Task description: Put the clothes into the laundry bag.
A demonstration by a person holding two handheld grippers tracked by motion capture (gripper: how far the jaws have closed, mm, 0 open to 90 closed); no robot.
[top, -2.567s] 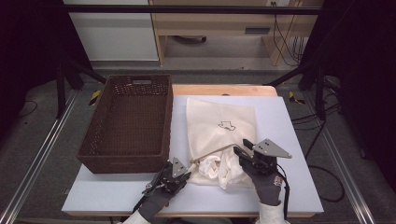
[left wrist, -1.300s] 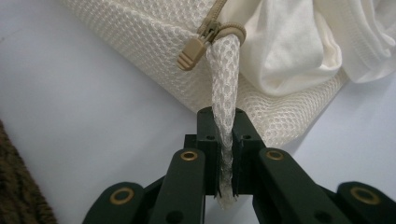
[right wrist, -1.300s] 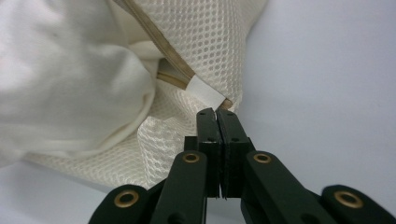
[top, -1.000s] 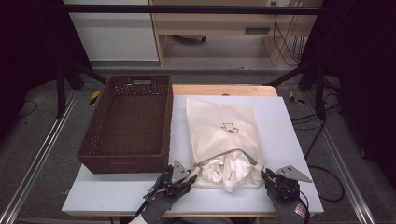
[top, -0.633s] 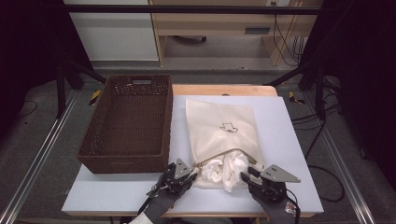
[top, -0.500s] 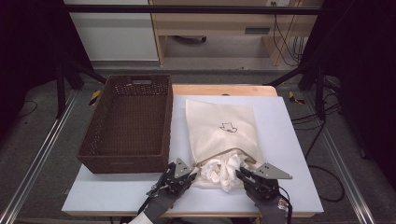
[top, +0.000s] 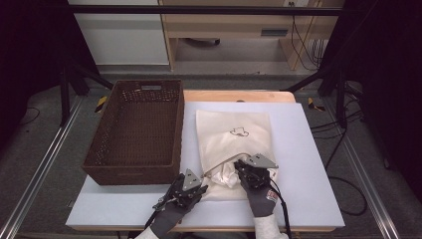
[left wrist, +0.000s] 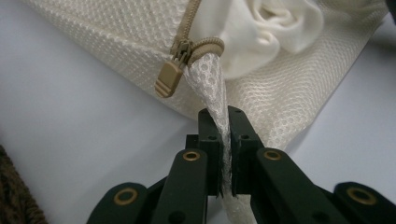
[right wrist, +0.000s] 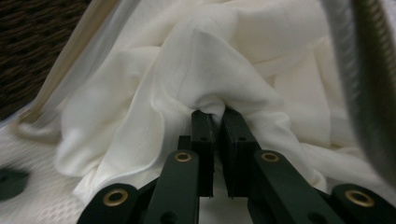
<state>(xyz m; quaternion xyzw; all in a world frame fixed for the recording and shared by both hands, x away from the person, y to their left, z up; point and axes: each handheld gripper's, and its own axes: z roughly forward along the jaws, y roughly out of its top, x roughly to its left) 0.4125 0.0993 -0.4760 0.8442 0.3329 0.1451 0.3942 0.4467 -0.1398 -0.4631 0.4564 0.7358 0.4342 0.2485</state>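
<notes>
A cream mesh bag [top: 234, 134] lies flat on the white table [top: 308, 149], its zippered mouth towards me. A bundle of white cloth [top: 224, 175] sits in that mouth. My left gripper [top: 202, 181] is at the bag's near left corner. In the left gripper view it [left wrist: 223, 117] is shut on a strip of the mesh just below the tan zipper pull [left wrist: 169, 79]. My right gripper [top: 241, 168] is on the bundle. In the right gripper view its jaws [right wrist: 215, 116] have just been closing and pinch a fold of the white cloth [right wrist: 224, 56].
A dark brown wicker basket [top: 175, 130] stands on the table just left of the bag, with nothing in it. The table's front edge is close under both hands. A cable trails from the right gripper towards me. Beyond the table are metal rails and a wooden bench.
My right gripper has swung in from the table's front right corner to the cloth bundle at the bag's mouth and closed on it. The left gripper has kept its place at the bag's corner.
</notes>
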